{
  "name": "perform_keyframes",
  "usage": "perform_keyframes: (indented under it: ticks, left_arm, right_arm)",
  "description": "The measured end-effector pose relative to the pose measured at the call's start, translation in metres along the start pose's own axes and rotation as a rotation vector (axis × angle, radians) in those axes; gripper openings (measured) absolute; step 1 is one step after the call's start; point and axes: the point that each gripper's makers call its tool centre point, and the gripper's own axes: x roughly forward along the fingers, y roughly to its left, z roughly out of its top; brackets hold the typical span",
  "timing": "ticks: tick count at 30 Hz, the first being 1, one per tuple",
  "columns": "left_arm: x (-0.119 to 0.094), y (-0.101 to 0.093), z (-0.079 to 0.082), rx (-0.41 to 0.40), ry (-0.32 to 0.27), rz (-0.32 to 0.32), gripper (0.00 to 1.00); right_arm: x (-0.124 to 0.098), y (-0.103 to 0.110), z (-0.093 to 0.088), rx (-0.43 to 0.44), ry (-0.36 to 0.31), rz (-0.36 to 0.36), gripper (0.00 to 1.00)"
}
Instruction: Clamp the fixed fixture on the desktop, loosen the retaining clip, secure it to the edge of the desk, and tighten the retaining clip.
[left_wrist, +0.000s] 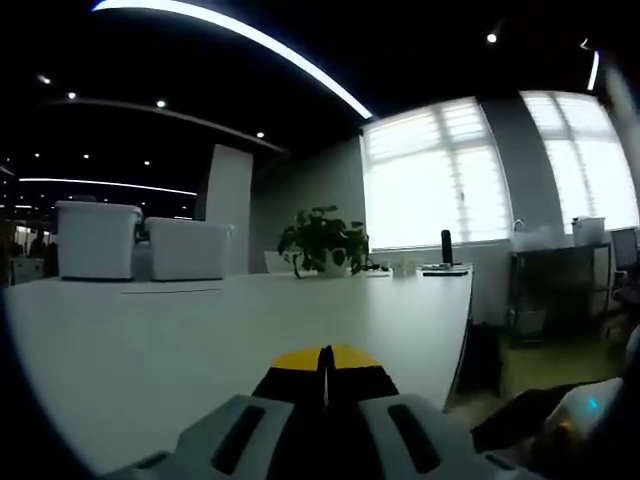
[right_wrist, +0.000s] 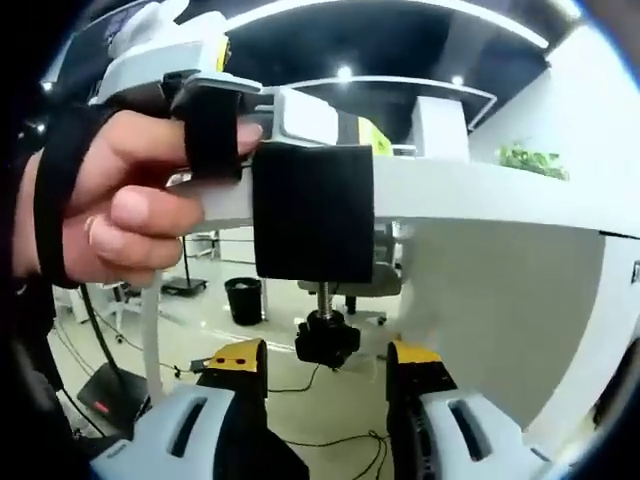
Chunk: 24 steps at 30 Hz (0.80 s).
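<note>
Black and rigid, the fixture (right_wrist: 313, 212) is hung on the desk (right_wrist: 480, 190) edge. Its small knob (right_wrist: 326, 340), likely stiff, is best gripped between the right gripper (right_wrist: 327, 365)'s parted, empty jaws. The left gripper (left_wrist: 325, 362) is seen closed on nothing.

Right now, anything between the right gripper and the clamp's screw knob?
Nothing visible. The black knob hangs under the clamp on the desk edge, just ahead of the open right gripper.
</note>
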Motion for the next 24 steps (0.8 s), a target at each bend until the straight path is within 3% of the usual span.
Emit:
perform_keyframes:
  ticks: [6, 7, 9, 10, 16, 18, 24]
  left_arm:
    - [-0.001, -0.001, 0.0, 0.0, -0.001, -0.002, 0.01]
    - [-0.001, -0.001, 0.0, 0.0, -0.001, -0.002, 0.01]
    - [-0.001, -0.001, 0.0, 0.0, 0.0, -0.002, 0.01]
    - [-0.001, -0.001, -0.001, -0.001, 0.002, 0.0, 0.01]
    - [0.002, 0.0, -0.002, -0.004, 0.005, 0.001, 0.01]
    - [0.003, 0.001, -0.003, -0.004, 0.005, 0.001, 0.01]
    - [0.004, 0.001, -0.002, -0.003, 0.004, -0.004, 0.01]
  right_arm:
    - [0.008, -0.001, 0.002, 0.04, -0.006, -0.015, 0.44]
    - [0.009, -0.001, 0.002, 0.046, -0.005, -0.015, 0.41]
    - [0.009, 0.001, 0.001, 0.059, -0.003, -0.015, 0.26]
    - [0.007, -0.008, 0.002, 0.047, -0.004, -0.059, 0.23]
    - [0.004, -0.004, 0.002, 0.049, 0.005, -0.014, 0.23]
    - [0.004, -0.001, 0.001, 0.055, 0.005, 0.039, 0.22]
    - [0.009, 0.005, 0.0, 0.019, 0.023, 0.292, 0.22]
